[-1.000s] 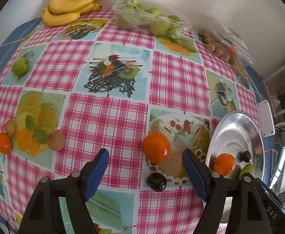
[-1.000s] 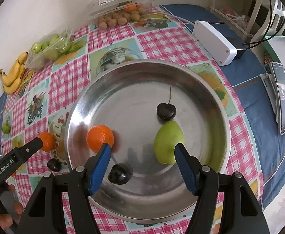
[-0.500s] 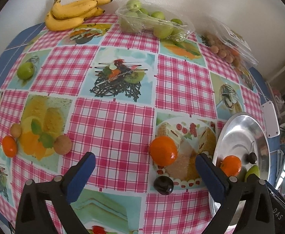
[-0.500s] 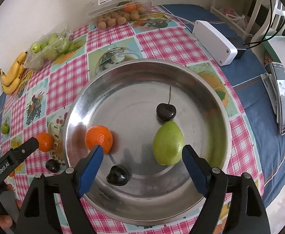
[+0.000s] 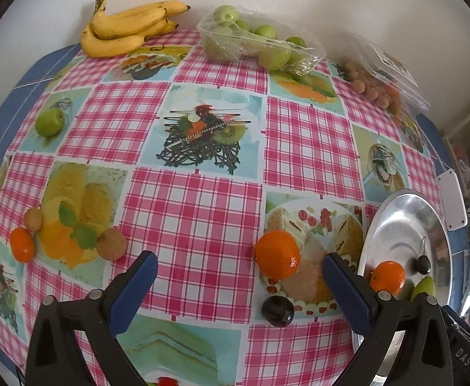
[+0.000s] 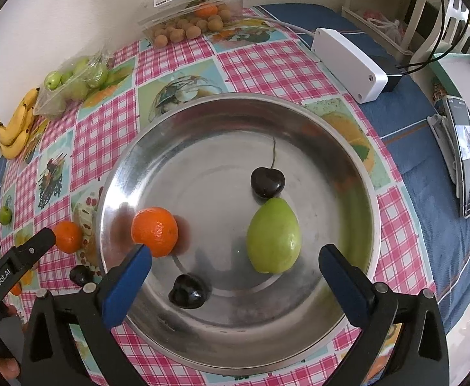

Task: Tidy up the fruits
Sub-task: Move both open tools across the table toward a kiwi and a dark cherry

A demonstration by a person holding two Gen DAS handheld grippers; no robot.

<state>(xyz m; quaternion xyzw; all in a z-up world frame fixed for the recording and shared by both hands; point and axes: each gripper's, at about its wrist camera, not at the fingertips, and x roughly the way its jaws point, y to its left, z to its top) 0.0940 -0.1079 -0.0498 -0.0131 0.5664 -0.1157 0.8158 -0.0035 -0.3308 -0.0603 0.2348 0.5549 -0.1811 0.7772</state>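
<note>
A steel bowl [image 6: 202, 128] holds an orange [image 6: 154, 231], a green pear [image 6: 273, 234] and two dark cherries [image 6: 267, 181] [image 6: 188, 291]. My right gripper [image 6: 235, 267] is open and empty above the bowl's near side. My left gripper [image 5: 239, 276] is open and empty above the checked tablecloth. An orange [image 5: 278, 254] and a dark cherry [image 5: 277, 310] lie on the cloth between its fingers, left of the bowl [image 5: 395, 218]. A small orange [image 5: 22, 249], two brown fruits [image 5: 111, 244] [image 5: 32, 218] and a green fruit [image 5: 50, 121] lie at the left.
Bananas [image 5: 125, 29], a bag of green fruits [image 5: 257, 41] and a clear box of brown fruits [image 6: 189, 13] stand along the back wall. A white box [image 6: 347, 64] with cables and a phone [image 6: 466, 154] lie right of the bowl.
Both grippers have opened wider and drawn back a little. The fruits have not moved.
</note>
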